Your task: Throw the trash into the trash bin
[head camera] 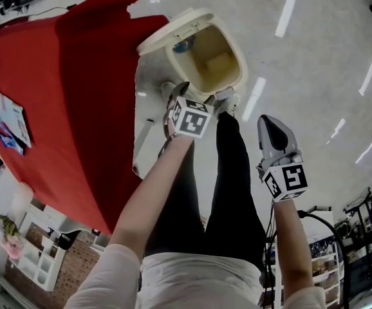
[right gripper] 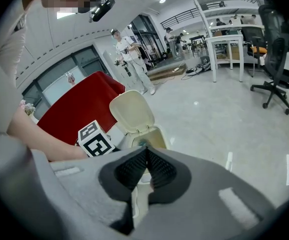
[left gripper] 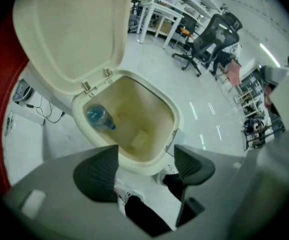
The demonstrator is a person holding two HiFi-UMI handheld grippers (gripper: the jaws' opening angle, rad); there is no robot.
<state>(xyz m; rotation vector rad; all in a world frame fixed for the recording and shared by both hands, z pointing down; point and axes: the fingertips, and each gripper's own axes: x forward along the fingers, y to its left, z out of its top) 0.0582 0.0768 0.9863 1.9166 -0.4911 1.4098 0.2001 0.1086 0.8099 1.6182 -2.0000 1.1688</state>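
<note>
Hovering: left tongs (left gripper: 145, 156) wide, empty, above bin (left gripper: 173, 129).
Trash: bottle (left gripper: 98, 118) lies inside bin.
Right tongs (right gripper: 145, 166): pressed together, empty, aside.
Risk: lid (left gripper: 69, 34) may drop onto tongs if they linger.

Probably a lab or open workshop: glossy pale floor (right gripper: 209, 124), white frame workbenches (right gripper: 227, 38), black wheeled office chairs (right gripper: 279, 44), cluttered shelving racks (left gripper: 252, 109).

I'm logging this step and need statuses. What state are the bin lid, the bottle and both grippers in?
Bin lid: raised, fully open.
Trash bin: open, with a bottle inside.
Bottle: lying inside the bin.
Left gripper: open, holding nothing.
Right gripper: shut, holding nothing.
</note>
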